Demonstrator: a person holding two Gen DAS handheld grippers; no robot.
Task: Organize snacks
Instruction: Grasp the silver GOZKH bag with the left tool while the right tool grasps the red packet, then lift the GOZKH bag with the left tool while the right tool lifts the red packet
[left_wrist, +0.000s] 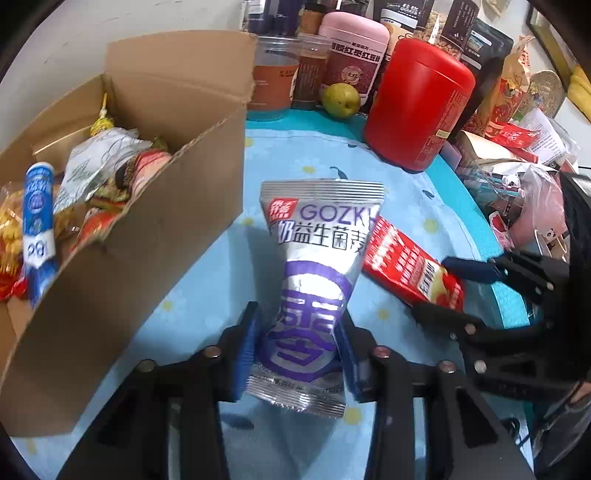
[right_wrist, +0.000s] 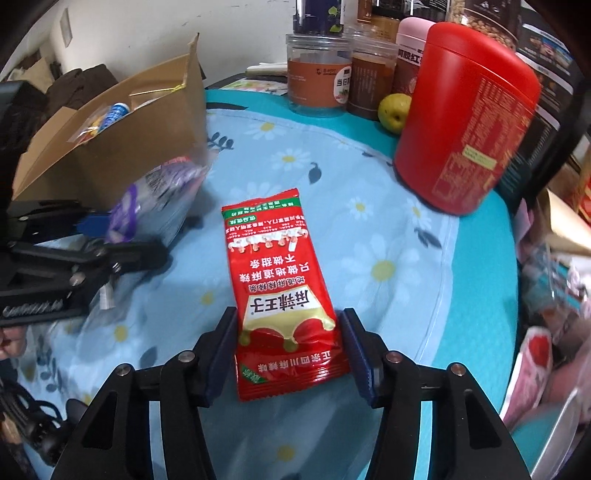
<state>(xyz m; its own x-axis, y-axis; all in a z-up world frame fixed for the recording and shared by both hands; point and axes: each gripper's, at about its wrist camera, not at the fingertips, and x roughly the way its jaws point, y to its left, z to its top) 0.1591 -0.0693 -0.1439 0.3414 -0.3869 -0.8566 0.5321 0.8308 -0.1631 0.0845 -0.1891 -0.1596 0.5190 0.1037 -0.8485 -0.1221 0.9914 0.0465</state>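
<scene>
A silver and purple snack packet (left_wrist: 317, 258) stands tilted over the blue floral cloth, pinched at its lower half by my left gripper (left_wrist: 297, 314), which is shut on it. To its left is an open cardboard box (left_wrist: 155, 240) holding several snacks and a blue tube (left_wrist: 37, 221). In the right wrist view a red spicy-snack packet (right_wrist: 277, 280) lies lengthwise between the blue pads of my right gripper (right_wrist: 289, 314), which is shut on its lower end. The left wrist view shows that red packet (left_wrist: 410, 258) and the right gripper (left_wrist: 432, 286) just right of the silver packet.
A tall red canister (right_wrist: 469, 122) stands at the back right with a green fruit (right_wrist: 394, 110) beside it. Several jars (right_wrist: 317, 81) line the back edge. Loose bags and wrappers (left_wrist: 524, 192) crowd the table's right side. The box's flap (left_wrist: 177, 59) stands up.
</scene>
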